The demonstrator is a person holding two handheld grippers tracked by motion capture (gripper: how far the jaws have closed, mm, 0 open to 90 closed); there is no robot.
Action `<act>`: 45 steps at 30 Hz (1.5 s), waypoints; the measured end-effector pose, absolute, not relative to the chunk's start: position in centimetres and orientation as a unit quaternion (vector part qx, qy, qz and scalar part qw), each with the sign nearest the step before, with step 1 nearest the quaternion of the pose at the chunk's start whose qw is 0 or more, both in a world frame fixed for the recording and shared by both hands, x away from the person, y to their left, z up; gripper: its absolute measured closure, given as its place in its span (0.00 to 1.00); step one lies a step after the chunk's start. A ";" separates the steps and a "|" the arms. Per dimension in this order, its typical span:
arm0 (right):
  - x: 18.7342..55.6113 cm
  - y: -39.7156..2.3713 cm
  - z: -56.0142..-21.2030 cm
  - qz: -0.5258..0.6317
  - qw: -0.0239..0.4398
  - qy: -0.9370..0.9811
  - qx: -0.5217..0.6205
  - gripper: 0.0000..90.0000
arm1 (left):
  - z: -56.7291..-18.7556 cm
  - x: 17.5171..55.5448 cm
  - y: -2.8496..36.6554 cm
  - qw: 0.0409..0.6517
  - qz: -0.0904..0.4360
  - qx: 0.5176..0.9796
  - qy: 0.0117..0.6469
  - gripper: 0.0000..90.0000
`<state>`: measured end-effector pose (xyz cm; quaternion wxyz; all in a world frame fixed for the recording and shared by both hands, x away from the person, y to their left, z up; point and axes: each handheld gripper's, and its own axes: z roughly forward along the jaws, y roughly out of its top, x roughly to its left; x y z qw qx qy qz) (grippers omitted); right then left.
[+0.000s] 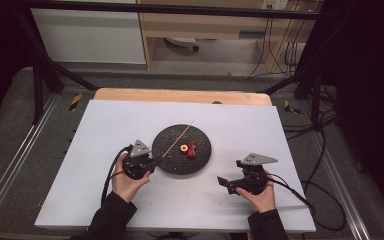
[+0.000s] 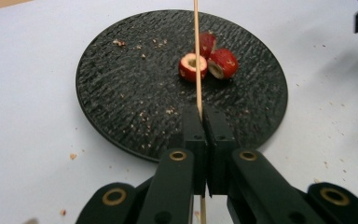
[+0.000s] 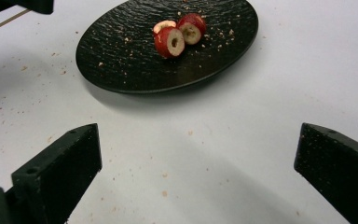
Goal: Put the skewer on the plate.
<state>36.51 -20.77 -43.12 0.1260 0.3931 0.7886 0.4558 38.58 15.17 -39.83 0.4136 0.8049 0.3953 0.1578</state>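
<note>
A round black plate [image 1: 175,161] [image 2: 121,93] [image 3: 135,56] lies in the middle of the white board. On it sit three cored red fruit pieces [image 1: 188,148] [image 2: 208,63] [image 3: 179,32], close together. My left gripper [image 1: 156,161] [image 2: 202,114] is at the plate's left rim, shut on a thin wooden skewer [image 1: 179,139] [image 2: 197,56] that points across the plate, past the fruit. My right gripper [image 1: 228,173] [image 3: 199,135] hovers over the bare board to the right of the plate, open wide, nothing between its jaws.
Crumbs are scattered on the plate and the white board [image 1: 130,120]. A wooden table edge [image 1: 180,95] shows behind the board, with black frame bars and cables around it. The left gripper's tip [image 3: 23,4] and the skewer's end [image 3: 11,17] show at the top left of the right gripper view.
</note>
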 end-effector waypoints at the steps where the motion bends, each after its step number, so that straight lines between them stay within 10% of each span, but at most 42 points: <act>1: 36.4 -20.9 -43.2 0.456 0.125 0.787 0.396 0.02 | -39.8 38.9 15.0 0.410 0.158 0.806 0.396 0.98; 37: 35.7 -21.6 -43.9 0.451 0.116 0.793 0.393 0.02 | -43.2 43.0 12.1 0.332 0.162 0.824 0.430 0.97; 45: 35.6 -21.6 -43.9 0.450 0.117 0.793 0.394 0.02 | -42.7 42.0 13.1 0.353 0.154 0.833 0.398 0.76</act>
